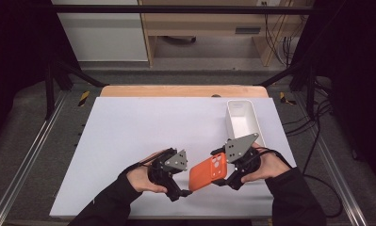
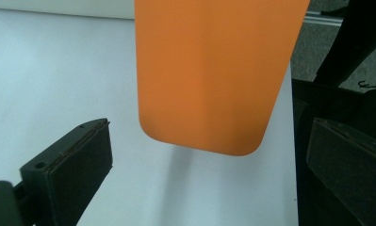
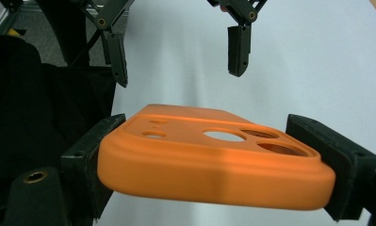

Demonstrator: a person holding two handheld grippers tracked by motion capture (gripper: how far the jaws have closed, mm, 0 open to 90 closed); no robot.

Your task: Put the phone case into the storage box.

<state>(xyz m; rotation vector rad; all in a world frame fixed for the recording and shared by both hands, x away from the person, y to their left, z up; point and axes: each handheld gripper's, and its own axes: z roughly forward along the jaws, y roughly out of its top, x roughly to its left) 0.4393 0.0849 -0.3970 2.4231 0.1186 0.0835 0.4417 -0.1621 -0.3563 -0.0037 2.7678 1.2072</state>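
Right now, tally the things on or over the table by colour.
Orange: 1, the phone case
White: 1, the tray
Black: 2, the left hand-held gripper and the right hand-held gripper
Total: 4

Orange phone case [image 1: 207, 173], apparently lifted off table, tilted

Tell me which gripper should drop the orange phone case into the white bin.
Right. The right gripper is already shut on the orange phone case and is nearer the white bin; the left gripper is open.
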